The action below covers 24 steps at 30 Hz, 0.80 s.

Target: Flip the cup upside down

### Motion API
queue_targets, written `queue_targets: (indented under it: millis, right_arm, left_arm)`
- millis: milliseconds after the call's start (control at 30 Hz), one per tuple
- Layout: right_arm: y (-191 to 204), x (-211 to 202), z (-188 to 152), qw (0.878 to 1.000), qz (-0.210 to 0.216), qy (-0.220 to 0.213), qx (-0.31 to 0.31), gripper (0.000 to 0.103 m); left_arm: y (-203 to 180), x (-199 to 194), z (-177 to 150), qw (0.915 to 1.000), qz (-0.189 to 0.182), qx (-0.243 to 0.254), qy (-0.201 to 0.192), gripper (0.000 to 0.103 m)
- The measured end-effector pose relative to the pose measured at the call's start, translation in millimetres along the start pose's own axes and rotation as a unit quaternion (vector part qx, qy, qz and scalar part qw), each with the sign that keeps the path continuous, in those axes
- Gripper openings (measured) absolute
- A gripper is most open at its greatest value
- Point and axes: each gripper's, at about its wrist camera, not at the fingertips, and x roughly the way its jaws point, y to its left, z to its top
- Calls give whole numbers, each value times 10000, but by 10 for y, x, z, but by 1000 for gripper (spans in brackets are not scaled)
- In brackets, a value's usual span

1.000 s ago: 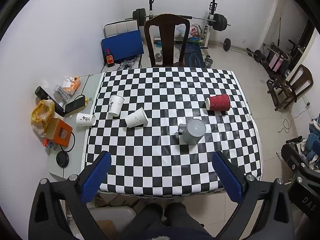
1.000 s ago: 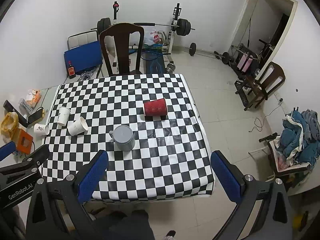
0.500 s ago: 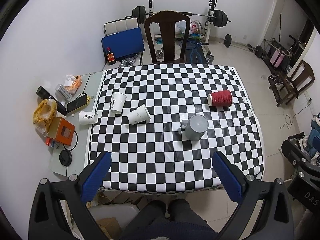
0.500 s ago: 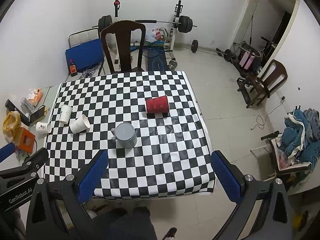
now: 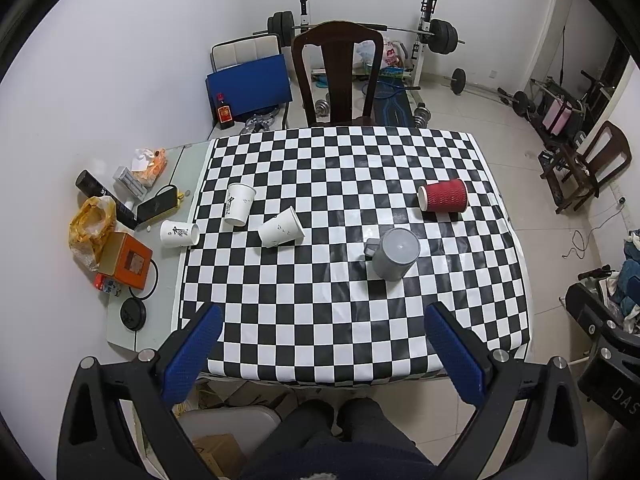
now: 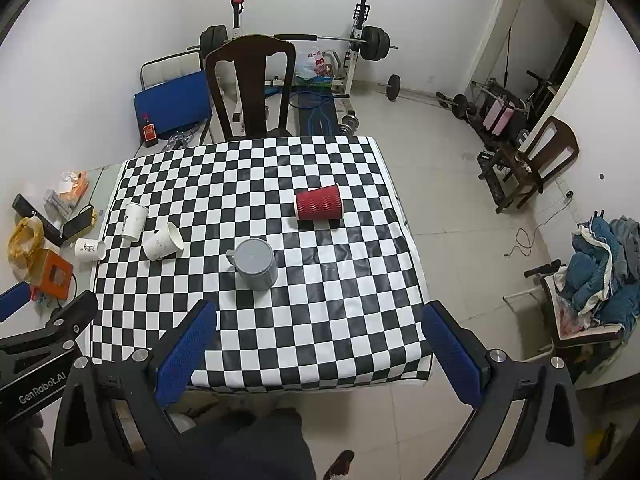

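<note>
Left wrist view, nearest first: the left claw (image 5: 320, 354) hangs high above the near edge of the worktop (image 5: 360, 352), its blue pads spread wide with nothing between them. The right wrist view shows the same of the right claw (image 6: 320, 354): wide apart, empty, well clear of every cup. The person's legs show below both claws, so neither has reached in over the chequered cloth.

Next out is the grey mug (image 5: 394, 253), near the middle of the worktop and a little right of centre. Its flat closed end faces up and its handle points left, so it reads as already standing mouth down. To its left lies a white paper cup (image 5: 281, 231) on its side, mouth toward the right. Just beyond that stands another white cup (image 5: 239, 209), seemingly upright with its mouth up, though the fisheye makes this hard to settle. A third white cup (image 5: 179, 233) lies on its side off the cloth, at the left margin among the clutter.

Farther right, the red ribbed cup (image 5: 443, 195) lies on its side, mouth to the left, well apart from the mug.

Judged from this, the grey mug seems done. If another cup is meant, the red one or a white one, no grasp has begun, so the reach, the grip and the turn are all left.
</note>
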Motion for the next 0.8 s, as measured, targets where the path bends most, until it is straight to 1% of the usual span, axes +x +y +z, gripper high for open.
queue_targets:
  millis: [800]
  right_arm:
    - [-6, -24, 45, 10000, 10, 32, 5, 103]
  left_arm:
    - [-4, 2, -8, 10000, -3, 23, 4, 103]
